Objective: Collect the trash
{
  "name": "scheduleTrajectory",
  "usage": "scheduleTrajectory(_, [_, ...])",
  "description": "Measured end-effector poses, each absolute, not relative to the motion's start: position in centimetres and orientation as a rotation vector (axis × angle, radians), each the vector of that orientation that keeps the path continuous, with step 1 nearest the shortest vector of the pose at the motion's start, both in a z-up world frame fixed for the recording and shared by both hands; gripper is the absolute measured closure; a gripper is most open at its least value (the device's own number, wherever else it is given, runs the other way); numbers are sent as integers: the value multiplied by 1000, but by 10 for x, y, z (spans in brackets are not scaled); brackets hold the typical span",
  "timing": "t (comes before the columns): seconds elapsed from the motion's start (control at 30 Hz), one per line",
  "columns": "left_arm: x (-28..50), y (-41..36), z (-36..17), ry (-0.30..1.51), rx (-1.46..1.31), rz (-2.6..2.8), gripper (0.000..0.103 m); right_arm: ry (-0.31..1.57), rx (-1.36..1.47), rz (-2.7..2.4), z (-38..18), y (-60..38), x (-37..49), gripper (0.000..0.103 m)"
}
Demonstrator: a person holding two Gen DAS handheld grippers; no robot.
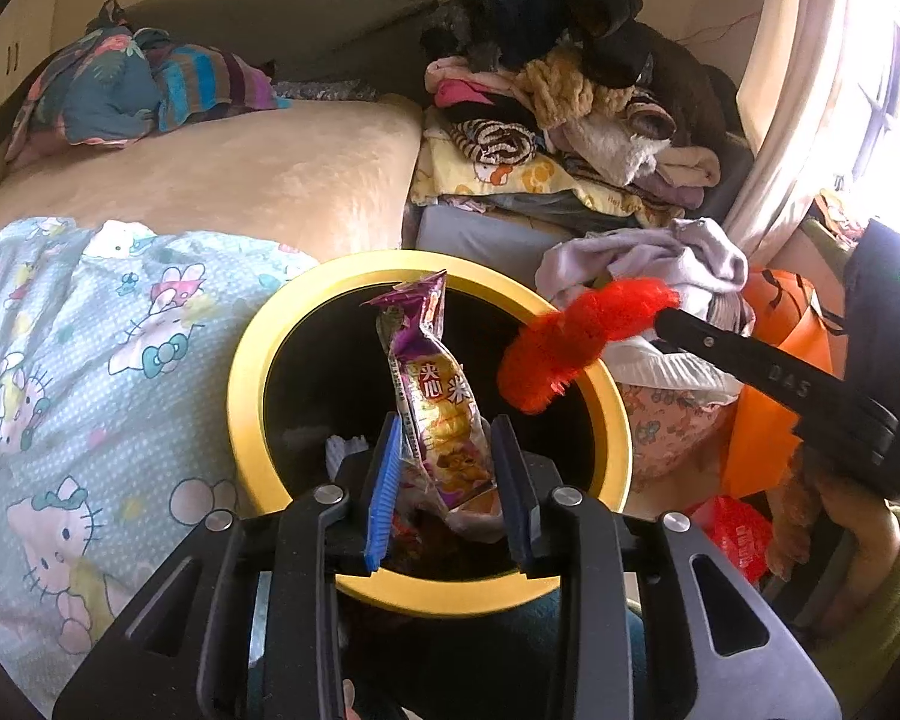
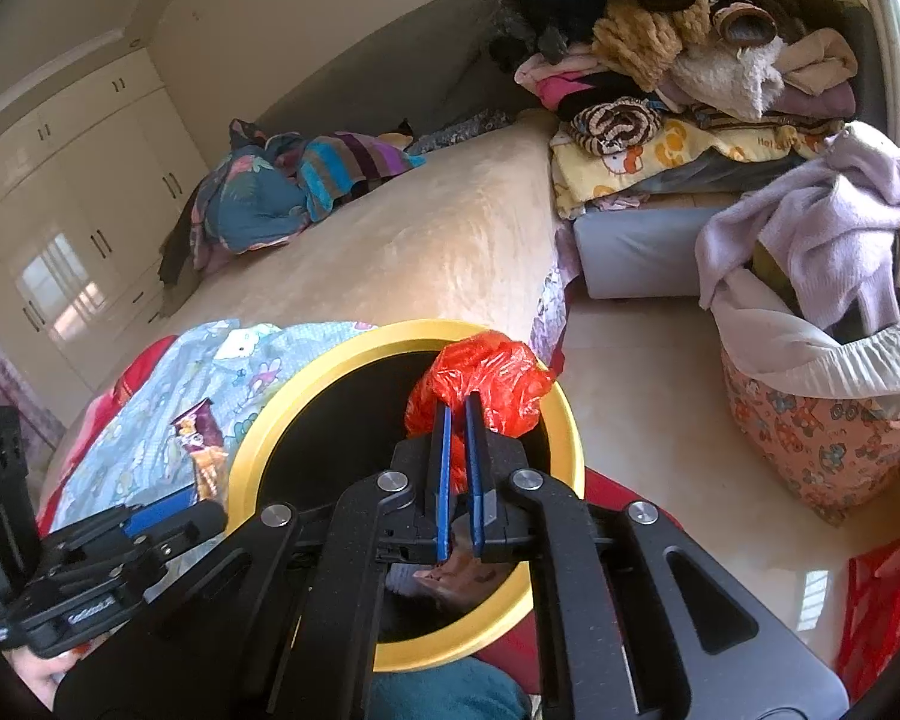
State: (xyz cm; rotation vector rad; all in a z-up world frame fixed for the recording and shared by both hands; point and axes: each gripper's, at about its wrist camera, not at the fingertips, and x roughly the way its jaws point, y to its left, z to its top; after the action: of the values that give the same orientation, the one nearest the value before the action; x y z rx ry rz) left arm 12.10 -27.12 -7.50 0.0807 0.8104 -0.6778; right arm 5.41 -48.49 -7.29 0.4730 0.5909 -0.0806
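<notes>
Blue rubber pads line the left gripper (image 1: pixel 450 468), and a shiny purple and gold snack wrapper (image 1: pixel 435 384) is pinched between them. The wrapper is crinkly and stands up over the mouth of a round bin (image 1: pixel 243 384). The bin has a smooth yellow rim and a dark inside.

The right gripper (image 2: pixel 459 420) is squeezed almost shut on a crumpled red plastic bag (image 2: pixel 483 375), thin and wrinkly, which is held over the far side of the same bin (image 2: pixel 561 420).

Inside the bin, a bit of white paper (image 1: pixel 345 450) is seen from the left wrist view, low between the fingers. From the right wrist view, something white and pinkish is seen at the bottom, but what it is cannot be told.

Only the left wrist view shows the red bag from the side, blurred, at the tip of the other gripper. Only the right wrist view shows the cream cupboard doors (image 2: pixel 90 180) and the shiny pale floor (image 2: pixel 642 396).

A blue cartoon-cat blanket (image 1: pixel 90 360) is spread beside the bin on a bed with a soft cream cover (image 1: pixel 258 180). A tall pile of folded clothes (image 1: pixel 558 108) is stacked past the bed. A flowery cloth basket (image 2: pixel 810 444) is stuffed with a fuzzy lilac sweater (image 2: pixel 828 222).
</notes>
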Motion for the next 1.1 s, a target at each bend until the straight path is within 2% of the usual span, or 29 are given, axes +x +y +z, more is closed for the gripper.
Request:
scheduleTrajectory(0.1, [126,-274,-78,821,78,-674,69,595,474,-81,-74,-485,54,96])
scheduleTrajectory(0.17, [126,-276,-79,818,92,-663,52,601,478,-81,-75,-484,54,88])
scheduleTrajectory(0.23, [126,-276,-80,813,98,-658,47,603,477,-82,-75,-482,53,80])
scheduleTrajectory(0.27, [126,-275,-80,813,101,-657,42,602,476,-81,-75,-483,54,79])
scheduleTrajectory(0.33, [125,-271,-79,808,108,-643,30,603,467,-79,-75,-480,54,70])
scheduleTrajectory(0.4, [124,-266,-78,809,91,-637,26,602,464,-77,-74,-477,53,66])
scheduleTrajectory(0.47, [124,-260,-77,811,76,-624,16,604,456,-73,-73,-474,52,62])
scheduleTrajectory(0.63, [123,-237,-74,815,45,-575,8,611,436,-64,-72,-463,49,52])
scheduleTrajectory(0.73, [121,-220,-70,809,17,-546,7,612,422,-54,-69,-453,48,44])
scheduleTrajectory(0.8, [118,-212,-67,799,11,-527,7,607,414,-50,-67,-448,47,42])
scheduleTrajectory(0.9, [113,-197,-61,773,4,-500,7,595,393,-40,-62,-437,45,33])
scheduleTrajectory(1.1, [96,-169,-46,710,-1,-449,6,562,340,-30,-51,-418,36,23])
